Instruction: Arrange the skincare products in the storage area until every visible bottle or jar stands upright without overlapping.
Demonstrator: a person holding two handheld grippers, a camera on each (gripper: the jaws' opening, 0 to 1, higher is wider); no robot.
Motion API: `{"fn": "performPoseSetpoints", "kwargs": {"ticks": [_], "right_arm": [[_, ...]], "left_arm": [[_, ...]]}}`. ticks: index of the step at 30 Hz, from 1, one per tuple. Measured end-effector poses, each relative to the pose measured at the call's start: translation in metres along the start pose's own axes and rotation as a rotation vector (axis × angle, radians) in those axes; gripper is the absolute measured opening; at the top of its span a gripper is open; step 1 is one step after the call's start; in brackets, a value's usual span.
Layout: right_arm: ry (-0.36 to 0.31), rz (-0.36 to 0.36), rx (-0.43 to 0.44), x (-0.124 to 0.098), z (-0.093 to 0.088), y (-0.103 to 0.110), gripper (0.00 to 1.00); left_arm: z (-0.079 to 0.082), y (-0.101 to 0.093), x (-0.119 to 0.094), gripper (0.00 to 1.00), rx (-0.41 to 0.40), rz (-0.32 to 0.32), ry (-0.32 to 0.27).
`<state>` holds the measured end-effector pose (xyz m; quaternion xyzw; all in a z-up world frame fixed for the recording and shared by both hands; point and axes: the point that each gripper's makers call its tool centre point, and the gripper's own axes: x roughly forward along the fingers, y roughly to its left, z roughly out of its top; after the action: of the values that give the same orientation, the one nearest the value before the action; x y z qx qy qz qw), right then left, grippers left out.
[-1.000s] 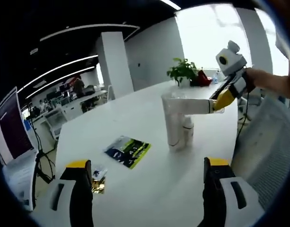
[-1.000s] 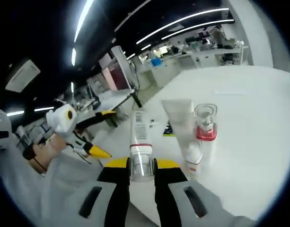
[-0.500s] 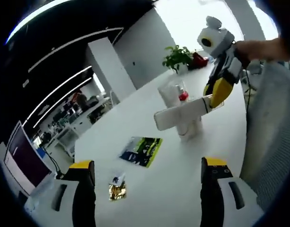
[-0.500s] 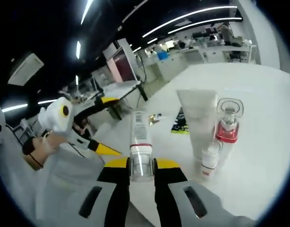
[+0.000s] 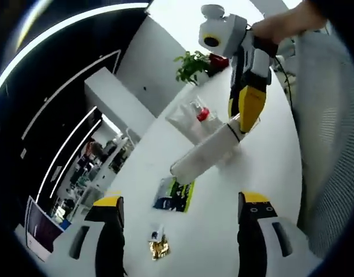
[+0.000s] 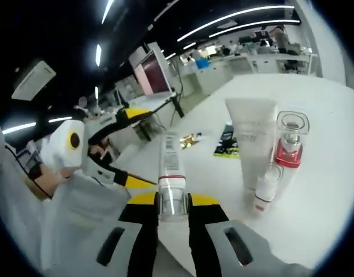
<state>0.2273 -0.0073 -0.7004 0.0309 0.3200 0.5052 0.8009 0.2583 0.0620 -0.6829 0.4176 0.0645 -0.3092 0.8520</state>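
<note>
Since a second ago the held white bottle [image 6: 170, 173] has kept its place between the right gripper's [image 6: 172, 203] jaws, while the standing products have slid from beside it to farther right in the right gripper view, and in the left gripper view the table has rolled into a steep diagonal; both changes come with the moving cameras.

The right gripper pinches the white bottle by its clear lower section, the body pointing away from the camera. The bottle carries a red band and small dark print that is too fine to read. In the left gripper view the same bottle [image 5: 202, 158] hangs tilted above the white table [image 5: 234, 196], clamped in the yellow-tipped right gripper [image 5: 241, 122], with a person's hand [image 5: 280, 23] on the tool.

On the table a group stands upright and close together: a wide white tube [image 6: 250, 141] on its cap, a clear bottle with a red collar [image 6: 289, 148] just to its right, and a small white bottle [image 6: 264, 189] in front; no writing on them can be made out. A green and black leaflet [image 5: 174, 195] lies flat nearby, its print unreadable, and a small gold sachet [image 5: 159, 247] lies closer to the left gripper [image 5: 175, 231], whose jaws are spread wide with nothing between them.
</note>
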Motion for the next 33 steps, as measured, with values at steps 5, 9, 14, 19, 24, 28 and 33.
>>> {"fn": "performPoseSetpoints", "kwargs": {"ticks": [5,9,14,19,24,28,33], "right_arm": [[0.019,0.021,-0.004,0.001,-0.005,0.003,0.18],[0.039,0.044,-0.007,0.004,-0.008,0.006,0.18],[0.059,0.056,-0.012,0.005,-0.013,0.009,0.18],[0.07,0.071,-0.011,0.007,-0.016,0.01,0.18],[0.069,0.075,-0.01,0.008,-0.014,0.01,0.18],[0.075,0.075,-0.012,0.009,-0.015,0.012,0.18],[0.072,0.077,-0.009,0.01,-0.015,0.015,0.18]], "left_arm": [[0.004,-0.01,0.001,0.66,0.053,-0.035,-0.021],[0.011,-0.014,0.001,0.59,0.085,-0.04,-0.044],[0.017,-0.024,0.002,0.55,0.143,-0.071,-0.065],[0.026,-0.03,0.002,0.45,0.211,-0.077,-0.086],[0.03,-0.04,0.004,0.4,0.27,-0.105,-0.094],[0.032,-0.05,0.005,0.36,0.316,-0.136,-0.096],[0.032,-0.054,0.005,0.25,0.34,-0.147,-0.094]]}}
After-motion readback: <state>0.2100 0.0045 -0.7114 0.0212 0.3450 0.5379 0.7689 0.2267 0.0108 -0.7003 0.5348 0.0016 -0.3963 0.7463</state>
